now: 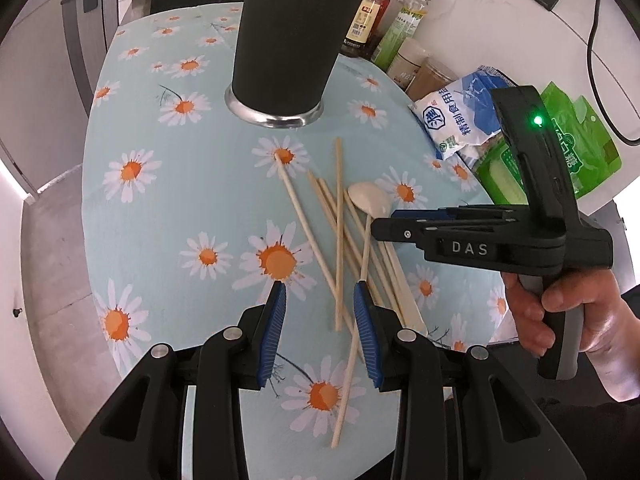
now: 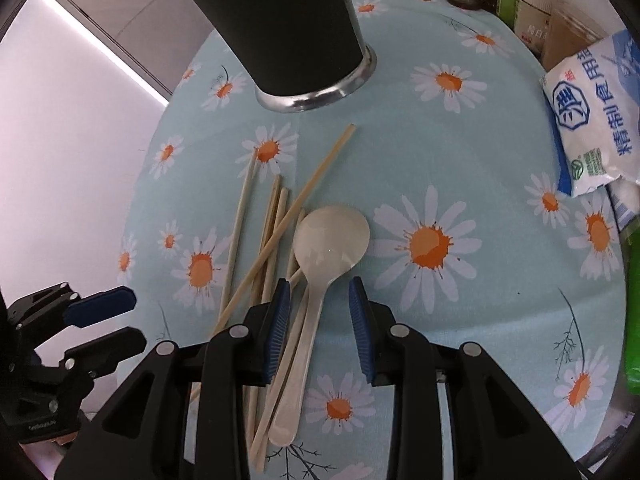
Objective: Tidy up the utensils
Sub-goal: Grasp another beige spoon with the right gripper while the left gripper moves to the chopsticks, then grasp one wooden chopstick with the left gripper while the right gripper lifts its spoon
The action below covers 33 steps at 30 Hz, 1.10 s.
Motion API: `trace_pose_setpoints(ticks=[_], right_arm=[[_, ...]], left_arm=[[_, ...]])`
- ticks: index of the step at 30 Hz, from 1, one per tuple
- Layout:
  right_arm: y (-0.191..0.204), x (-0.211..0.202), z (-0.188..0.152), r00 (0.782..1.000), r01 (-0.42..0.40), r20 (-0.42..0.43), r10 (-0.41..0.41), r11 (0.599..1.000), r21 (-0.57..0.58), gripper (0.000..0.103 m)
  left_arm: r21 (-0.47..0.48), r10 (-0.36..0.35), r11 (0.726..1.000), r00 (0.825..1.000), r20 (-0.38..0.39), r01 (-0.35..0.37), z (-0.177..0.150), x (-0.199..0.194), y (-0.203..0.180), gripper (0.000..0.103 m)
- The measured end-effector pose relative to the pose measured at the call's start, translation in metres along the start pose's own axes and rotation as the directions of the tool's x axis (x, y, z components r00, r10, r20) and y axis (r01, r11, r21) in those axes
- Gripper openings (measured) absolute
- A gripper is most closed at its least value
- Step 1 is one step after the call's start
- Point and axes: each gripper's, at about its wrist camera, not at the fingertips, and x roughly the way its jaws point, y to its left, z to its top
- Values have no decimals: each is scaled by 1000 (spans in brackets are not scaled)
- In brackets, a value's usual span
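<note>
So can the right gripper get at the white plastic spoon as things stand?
Probably yes: the right gripper is open, straddling the white plastic spoon handle, nothing above it, though wooden chopsticks crowd the left finger.

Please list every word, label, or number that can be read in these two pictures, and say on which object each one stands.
"DAS": white letters on the body of the right gripper.
"精制食用盐": blue characters on the white salt bag; the last character is partly cut off in both views.
Green packet: white characters, too distorted to read.
Sauce bottles: label print too small.
Left gripper: tiny white print on its body, unreadable.
</note>
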Motion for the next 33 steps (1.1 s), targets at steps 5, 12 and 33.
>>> trace_pose_setpoints(ticks=[5,12,33], right_arm=[[7,6,5,998,69,-11,-69,998,2,24],[30,12,-1,971,241,15,-240,968,-68,19],[2,-27,-4,993,111,39,-113,993,50,9]], left_arm=[[-7,-18,1000,1000,4,18,-1,0,8,34],[-3,-54,999,999,-1,54,-4,2,15,34],[32,-76,997,997,-20,77,-2,10,8,34]])
